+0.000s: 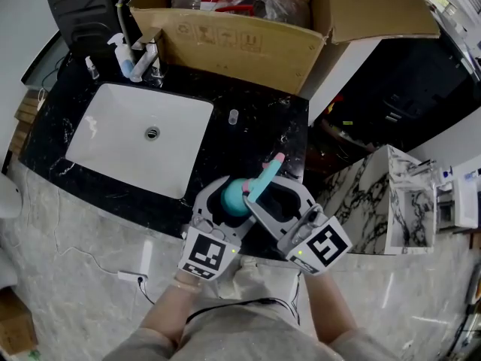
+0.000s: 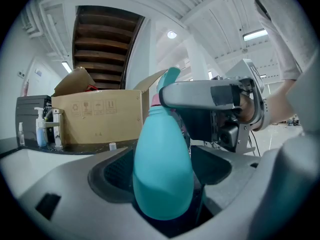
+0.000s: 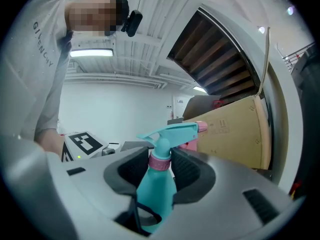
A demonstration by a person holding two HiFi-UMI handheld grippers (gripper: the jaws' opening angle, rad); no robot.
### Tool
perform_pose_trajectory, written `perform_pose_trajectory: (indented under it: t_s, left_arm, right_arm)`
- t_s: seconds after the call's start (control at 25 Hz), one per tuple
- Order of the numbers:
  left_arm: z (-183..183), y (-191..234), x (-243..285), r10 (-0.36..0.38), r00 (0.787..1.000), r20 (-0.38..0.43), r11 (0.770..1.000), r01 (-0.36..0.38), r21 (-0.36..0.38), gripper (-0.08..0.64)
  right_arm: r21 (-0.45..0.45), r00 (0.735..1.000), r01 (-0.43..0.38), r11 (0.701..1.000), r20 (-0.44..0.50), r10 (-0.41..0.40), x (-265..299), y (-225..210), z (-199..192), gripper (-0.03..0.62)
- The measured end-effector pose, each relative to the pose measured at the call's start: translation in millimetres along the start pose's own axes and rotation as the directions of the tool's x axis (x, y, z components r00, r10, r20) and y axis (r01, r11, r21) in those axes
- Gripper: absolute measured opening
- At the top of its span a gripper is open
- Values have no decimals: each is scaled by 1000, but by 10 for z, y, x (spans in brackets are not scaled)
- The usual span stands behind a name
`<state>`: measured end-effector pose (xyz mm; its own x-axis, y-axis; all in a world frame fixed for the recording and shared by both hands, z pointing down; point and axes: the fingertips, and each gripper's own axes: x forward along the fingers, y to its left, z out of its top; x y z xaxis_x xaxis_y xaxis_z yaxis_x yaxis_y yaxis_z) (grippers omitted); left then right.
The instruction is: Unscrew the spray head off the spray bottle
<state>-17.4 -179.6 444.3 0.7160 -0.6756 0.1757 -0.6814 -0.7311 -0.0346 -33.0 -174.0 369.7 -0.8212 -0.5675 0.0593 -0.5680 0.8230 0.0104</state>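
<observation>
Left gripper (image 2: 161,166) clamps the belly of the teal spray bottle (image 1: 234,199), bracing it just off the sink's (image 1: 98,138) near corner, so right gripper (image 3: 161,166), pinched on the pink collar (image 3: 160,162) under the spray head (image 3: 172,131), can likely twist without the bottle spinning

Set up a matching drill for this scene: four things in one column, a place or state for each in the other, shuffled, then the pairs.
Things
1. spray bottle body
2. pink collar
3. cardboard box
4. sink

Places and states
A. white, set into the black countertop
B. flaps open, at the counter's far edge
C. clamped in the left gripper
D. pinched by the right gripper

Pairs: 1-C; 2-D; 3-B; 4-A
</observation>
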Motion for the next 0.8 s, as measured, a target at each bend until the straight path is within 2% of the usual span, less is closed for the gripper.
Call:
perform_pose_trajectory:
  t_s: [0.24,0.48,0.8]
  left_arm:
    - [1,-8,5,-9,1000,-2,1000,9,7,364]
    - [42,-24,-55,-36,999,22,999,36,10,365]
    - [176,51,-164,-21,999,31,1000,20,22,365]
  right_arm:
    - [28,999,11,1000,51,-13,-9,-53,96,143]
    - [2,999,11,1000,33,-11,1,-66,200,143]
    - [0,1000,10,1000,5,-10,23,-107,406,141]
